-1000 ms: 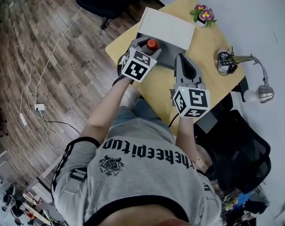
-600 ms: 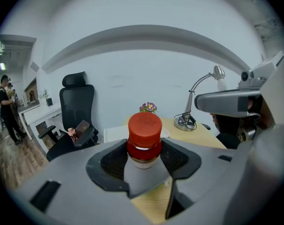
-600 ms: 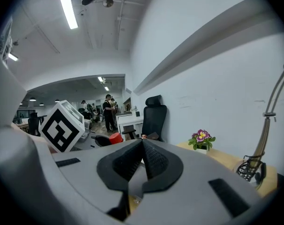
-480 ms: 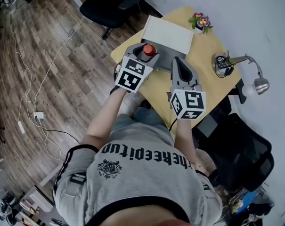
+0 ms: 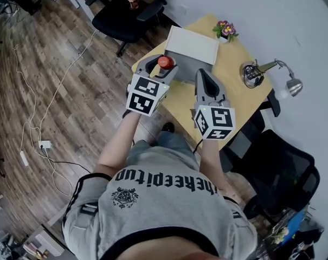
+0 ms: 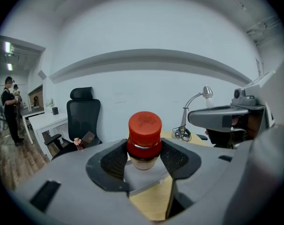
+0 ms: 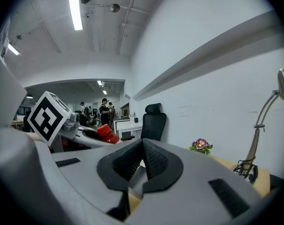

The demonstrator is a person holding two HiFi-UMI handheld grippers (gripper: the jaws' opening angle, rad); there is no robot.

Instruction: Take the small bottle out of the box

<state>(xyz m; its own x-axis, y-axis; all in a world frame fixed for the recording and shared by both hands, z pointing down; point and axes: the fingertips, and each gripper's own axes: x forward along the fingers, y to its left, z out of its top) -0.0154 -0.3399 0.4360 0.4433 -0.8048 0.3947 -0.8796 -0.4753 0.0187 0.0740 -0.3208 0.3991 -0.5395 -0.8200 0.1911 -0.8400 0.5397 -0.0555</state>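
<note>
L gripper [image 5: 161, 67] is held out ahead of the torso, L forearm [image 5: 117, 142] stretched fwd. Its jaws are clamped on the small bottle [image 6: 144, 142], just under the red cap. R gripper [image 5: 201, 76] is held alongside, near the L one, jaws pressed together w/ nothing between.

Head view: high above the person, aimed steeply down on the whole surface [image 5: 234, 91], seeing left tongs [image 5: 162, 65] and right tongs [image 5: 201, 73] from behind. Each tongs view: close behind its own jaws, roughly level, facing the wall. All three share lamp [image 5: 272, 72] and black chair [image 5: 123, 12]. Right tongs view also catches the bottle [image 7: 104, 132] in left tongs.
</note>
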